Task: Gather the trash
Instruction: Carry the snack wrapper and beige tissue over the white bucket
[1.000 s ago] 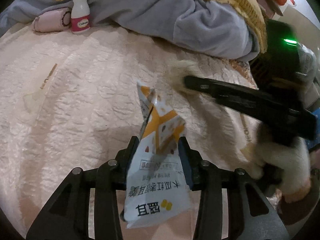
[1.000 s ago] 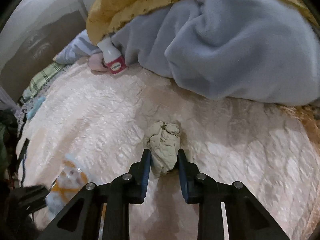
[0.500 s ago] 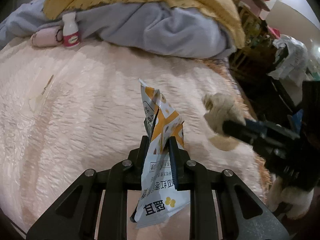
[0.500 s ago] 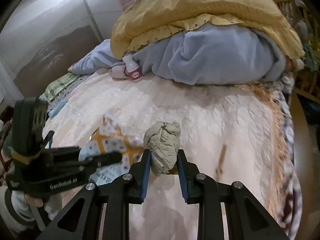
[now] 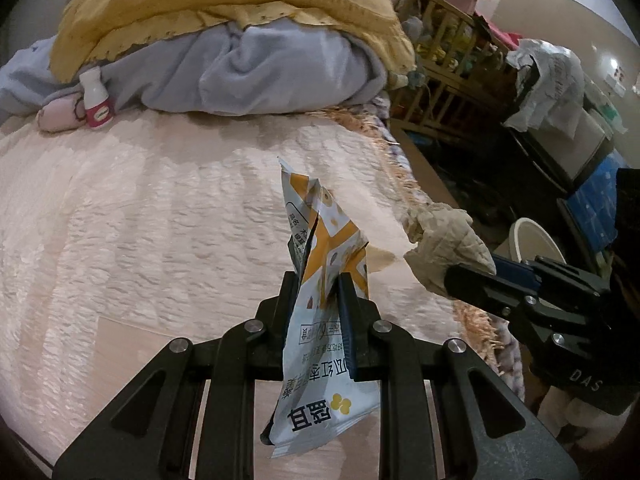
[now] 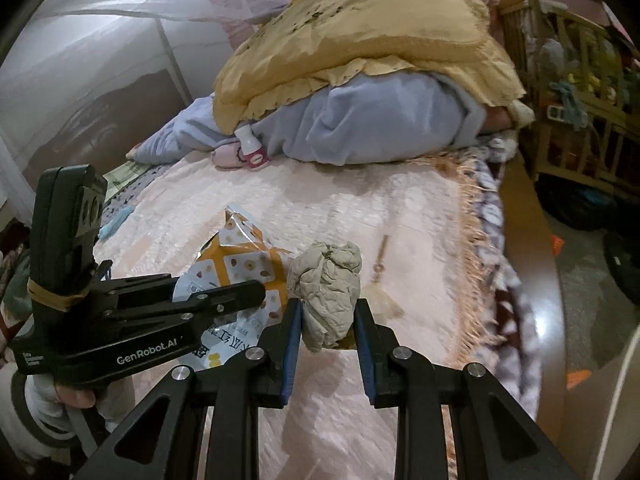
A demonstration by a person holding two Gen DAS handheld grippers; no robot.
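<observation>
My left gripper is shut on a white and orange snack wrapper, held upright above the pink bedspread. In the right wrist view the same wrapper shows behind the left gripper. My right gripper is shut on a crumpled grey-beige tissue wad. That tissue wad and the right gripper also appear at the right of the left wrist view, near the bed's fringed edge. A small white bottle with a pink label stands far back on the bed.
Piled grey-blue and yellow blankets fill the far end of the bed. A small stick-like scrap lies near the fringe. Beyond the bed's right edge stand a wooden crib, cluttered storage and a white round bin on the floor.
Both grippers rose off the bedspread and swung toward the bed's right edge, carrying the wrapper and the tissue. The left jaws tightened on the wrapper. The crib and floor came into view.
</observation>
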